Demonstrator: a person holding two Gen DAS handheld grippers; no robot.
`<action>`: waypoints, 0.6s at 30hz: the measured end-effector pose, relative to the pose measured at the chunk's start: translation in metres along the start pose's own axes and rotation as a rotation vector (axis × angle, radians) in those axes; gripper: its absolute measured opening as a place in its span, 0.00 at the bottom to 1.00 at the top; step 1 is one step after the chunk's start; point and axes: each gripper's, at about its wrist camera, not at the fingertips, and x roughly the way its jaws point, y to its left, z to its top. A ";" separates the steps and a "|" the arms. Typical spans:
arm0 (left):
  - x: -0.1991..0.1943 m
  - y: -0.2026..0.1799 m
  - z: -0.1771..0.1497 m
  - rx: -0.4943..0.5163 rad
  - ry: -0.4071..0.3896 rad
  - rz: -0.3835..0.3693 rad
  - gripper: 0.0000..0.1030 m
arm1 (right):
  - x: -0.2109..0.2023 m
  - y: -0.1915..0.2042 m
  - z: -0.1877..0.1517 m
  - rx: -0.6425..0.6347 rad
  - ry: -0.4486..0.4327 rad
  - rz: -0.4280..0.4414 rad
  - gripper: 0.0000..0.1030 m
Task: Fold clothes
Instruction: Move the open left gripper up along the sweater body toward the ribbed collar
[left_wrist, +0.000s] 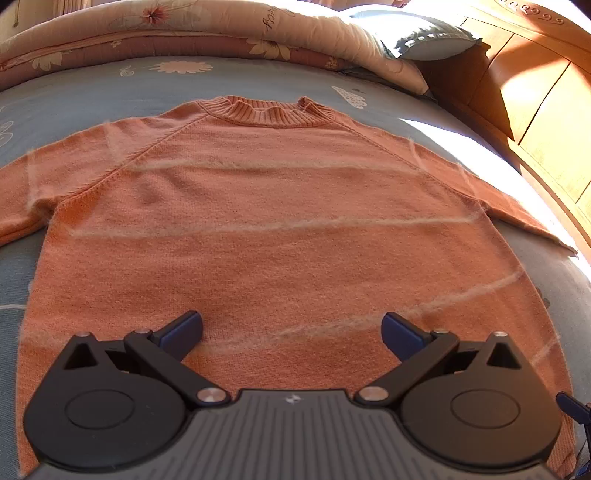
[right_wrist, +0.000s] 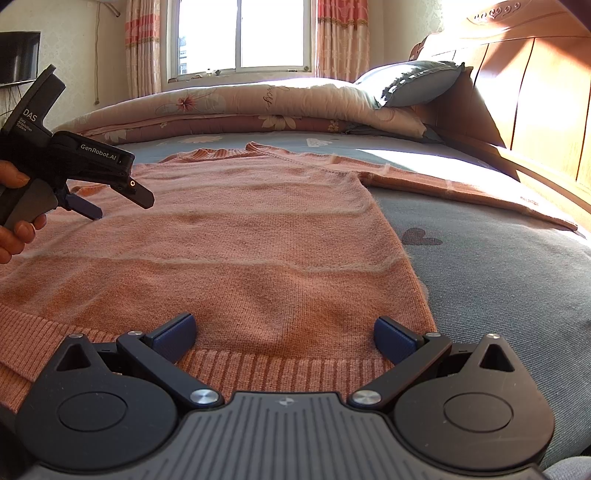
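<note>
orange sweater (left_wrist: 280, 221) spread flat on the blue bed sheet (right_wrist: 498, 280), sleeves out to both sides, collar toward the folded quilt (right_wrist: 258, 107).
left gripper (left_wrist: 291, 328) wide, holding nothing, over the lower body; right gripper (right_wrist: 284, 334) wide, holding nothing, above the ribbed hem (right_wrist: 295, 365); any pinch should take both knit layers squarely.

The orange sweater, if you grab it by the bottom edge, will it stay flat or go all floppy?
Probably floppy: the orange sweater is soft knit, lying limp on the bed sheet. Its spread sleeve would likely dangle and drag. The fuzzy surface should grip rather than slip.
</note>
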 end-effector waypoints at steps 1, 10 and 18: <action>0.002 0.005 0.000 -0.012 0.001 0.011 0.99 | 0.000 0.000 0.000 0.000 0.000 0.000 1.00; -0.018 0.028 -0.001 -0.065 0.009 -0.004 0.99 | 0.001 0.000 0.000 -0.002 -0.001 0.000 1.00; -0.034 0.028 -0.020 -0.059 0.028 -0.050 0.99 | 0.001 0.000 0.000 -0.004 -0.003 0.000 1.00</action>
